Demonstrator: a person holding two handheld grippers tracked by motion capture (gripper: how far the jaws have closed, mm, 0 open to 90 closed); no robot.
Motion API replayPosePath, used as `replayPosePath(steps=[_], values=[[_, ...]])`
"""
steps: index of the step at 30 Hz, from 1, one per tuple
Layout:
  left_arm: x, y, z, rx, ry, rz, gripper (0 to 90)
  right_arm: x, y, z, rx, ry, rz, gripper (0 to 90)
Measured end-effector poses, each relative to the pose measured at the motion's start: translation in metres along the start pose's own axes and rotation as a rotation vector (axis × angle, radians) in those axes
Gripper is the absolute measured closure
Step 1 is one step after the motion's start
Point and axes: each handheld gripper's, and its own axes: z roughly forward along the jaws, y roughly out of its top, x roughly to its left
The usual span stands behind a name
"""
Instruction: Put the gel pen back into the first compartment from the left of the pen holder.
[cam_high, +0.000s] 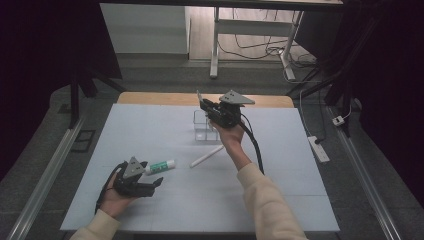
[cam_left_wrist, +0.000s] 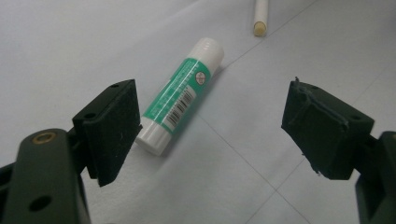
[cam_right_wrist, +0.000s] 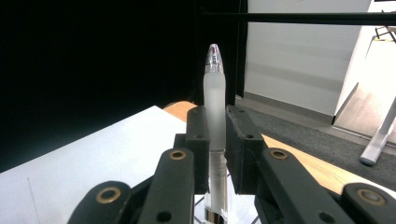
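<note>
Right gripper (cam_right_wrist: 215, 154) pinches one pen (cam_right_wrist: 215, 100); left gripper (cam_left_wrist: 210, 135), spread, faces one glue stick (cam_left_wrist: 180, 95).

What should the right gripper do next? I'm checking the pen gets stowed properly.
Probably lower the pen straight down into the clear holder. The right gripper is shut on the pen, holding it upright just above the holder, so a short descent before opening seems the natural step.

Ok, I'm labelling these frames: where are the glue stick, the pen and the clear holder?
glue stick (cam_left_wrist: 180, 95), left gripper view, green label mid-body.
pen (cam_right_wrist: 215, 98), right gripper view, frosted barrel above the jaws.
clear holder (cam_high: 200, 131), high view, left wall.
</note>
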Motion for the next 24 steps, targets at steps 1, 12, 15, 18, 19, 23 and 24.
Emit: replayPosePath(steps=[1, 12, 15, 18, 19, 23, 24], values=[[0.000, 0.000, 0.000, 0.000, 0.000, 0.000, 19.9, 0.000, 0.000, 0.001, 0.000, -0.003, 0.000, 79.4], [0.000, 0.000, 0.000, 0.004, -0.002, 0.001, 19.9, -0.002, 0.007, 0.012, 0.000, -0.020, -0.009, 79.4], [-0.001, 0.000, 0.001, 0.005, -0.001, 0.004, 19.9, -0.003, 0.008, 0.014, 0.001, -0.027, -0.008, 79.4], [-0.001, 0.000, 0.001, 0.007, -0.003, 0.004, 19.9, -0.004, 0.008, 0.016, 0.000, -0.020, 0.008, 79.4], [-0.001, 0.000, 0.001, 0.008, -0.004, 0.004, 19.9, -0.004, 0.008, 0.017, 0.002, -0.020, 0.004, 79.4], [-0.001, 0.000, 0.002, 0.010, -0.006, 0.008, 19.9, -0.003, 0.009, 0.020, 0.003, -0.021, -0.004, 79.4], [-0.001, 0.000, 0.002, 0.011, -0.005, 0.009, 19.9, -0.003, 0.009, 0.020, 0.003, -0.022, -0.002, 79.4]])
